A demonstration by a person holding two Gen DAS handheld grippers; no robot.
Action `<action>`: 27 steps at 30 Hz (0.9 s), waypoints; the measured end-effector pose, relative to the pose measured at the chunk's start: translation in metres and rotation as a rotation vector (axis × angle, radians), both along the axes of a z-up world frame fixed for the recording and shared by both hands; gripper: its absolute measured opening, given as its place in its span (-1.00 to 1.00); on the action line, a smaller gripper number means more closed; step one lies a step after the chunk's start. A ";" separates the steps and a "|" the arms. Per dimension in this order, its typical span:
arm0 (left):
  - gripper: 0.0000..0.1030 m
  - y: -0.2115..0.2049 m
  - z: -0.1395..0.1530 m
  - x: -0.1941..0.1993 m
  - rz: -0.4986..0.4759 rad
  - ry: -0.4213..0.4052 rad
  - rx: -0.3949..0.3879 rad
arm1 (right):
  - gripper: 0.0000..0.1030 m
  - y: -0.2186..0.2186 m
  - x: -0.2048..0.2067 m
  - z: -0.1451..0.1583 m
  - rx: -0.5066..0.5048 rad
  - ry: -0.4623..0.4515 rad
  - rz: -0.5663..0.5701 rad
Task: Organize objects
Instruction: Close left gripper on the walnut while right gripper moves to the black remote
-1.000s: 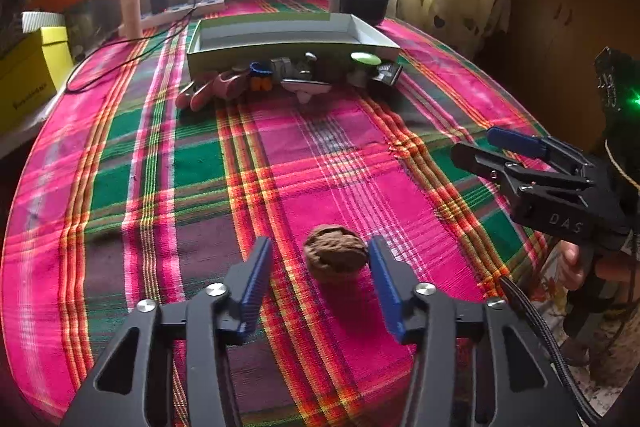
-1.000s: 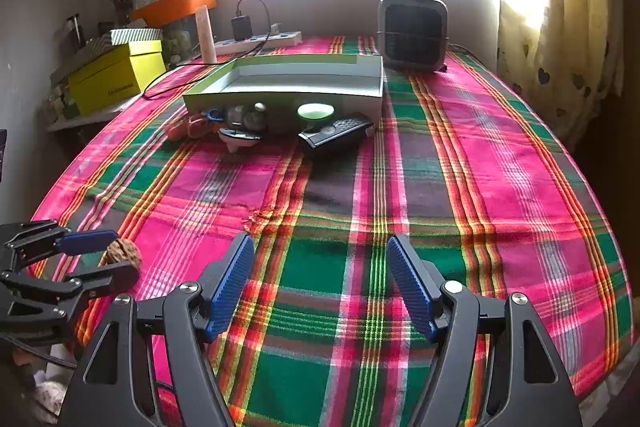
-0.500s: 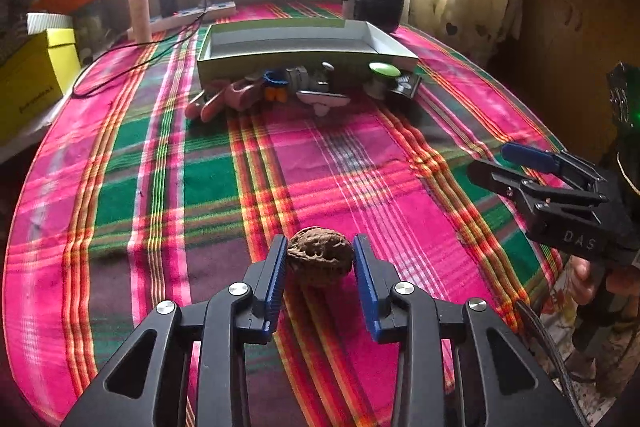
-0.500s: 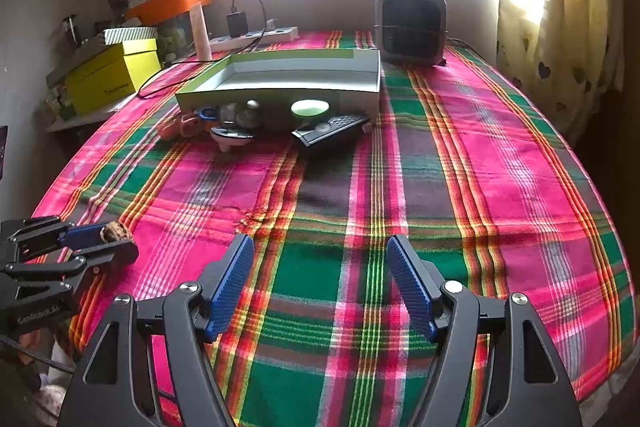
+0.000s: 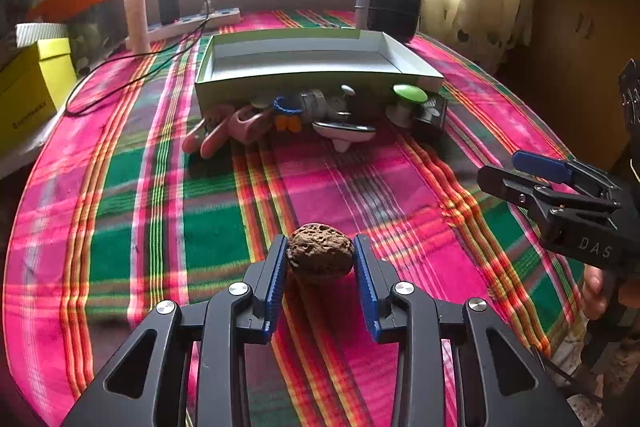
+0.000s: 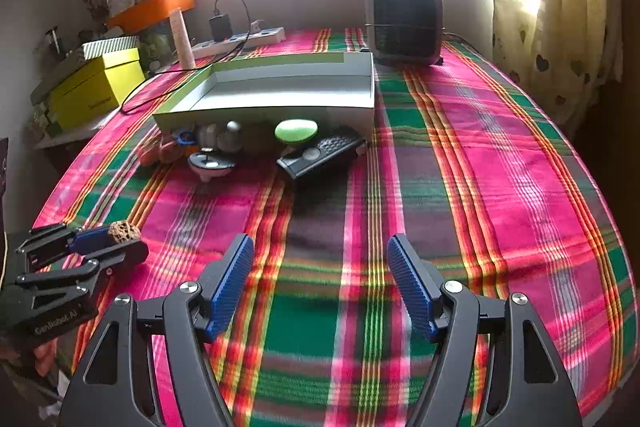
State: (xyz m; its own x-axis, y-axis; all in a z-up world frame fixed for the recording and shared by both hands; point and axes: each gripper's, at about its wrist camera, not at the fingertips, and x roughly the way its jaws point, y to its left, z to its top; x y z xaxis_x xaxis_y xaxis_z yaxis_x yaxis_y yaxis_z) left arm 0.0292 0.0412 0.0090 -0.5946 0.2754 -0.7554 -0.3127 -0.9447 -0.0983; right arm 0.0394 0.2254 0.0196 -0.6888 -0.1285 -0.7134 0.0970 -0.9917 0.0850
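My left gripper [image 5: 320, 259] is shut on a brown walnut [image 5: 320, 255] and holds it above the plaid tablecloth; both also show in the right wrist view, the gripper [image 6: 116, 241] and the walnut [image 6: 125, 230]. My right gripper [image 6: 320, 283] is open and empty over the near part of the table; it shows at the right in the left wrist view [image 5: 516, 171]. An open green-and-white box [image 5: 316, 67] stands at the far middle, with a row of small objects in front: pink toys [image 5: 228, 131], a white dish [image 5: 344, 133], a green-topped knob [image 5: 408, 99], a black remote [image 6: 320, 155].
A grey heater [image 6: 404, 23] stands behind the box at the right. A power strip with a charger and cable [image 5: 188, 19] lies at the back left. A yellow box [image 6: 96, 87] sits on a side shelf at the left. Curtains [image 6: 560, 7] hang at the right.
My left gripper closed its fingers on the walnut and lifted it off the cloth. The right gripper stayed open and hardly moved.
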 end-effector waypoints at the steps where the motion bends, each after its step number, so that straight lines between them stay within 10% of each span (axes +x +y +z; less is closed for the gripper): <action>1: -0.40 0.000 0.000 -0.002 0.002 0.002 -0.001 | 0.36 -0.001 -0.002 0.000 0.002 -0.002 0.001; 27: -0.40 0.007 0.000 -0.040 0.040 -0.004 0.020 | 0.36 -0.015 -0.069 -0.003 0.001 -0.047 -0.063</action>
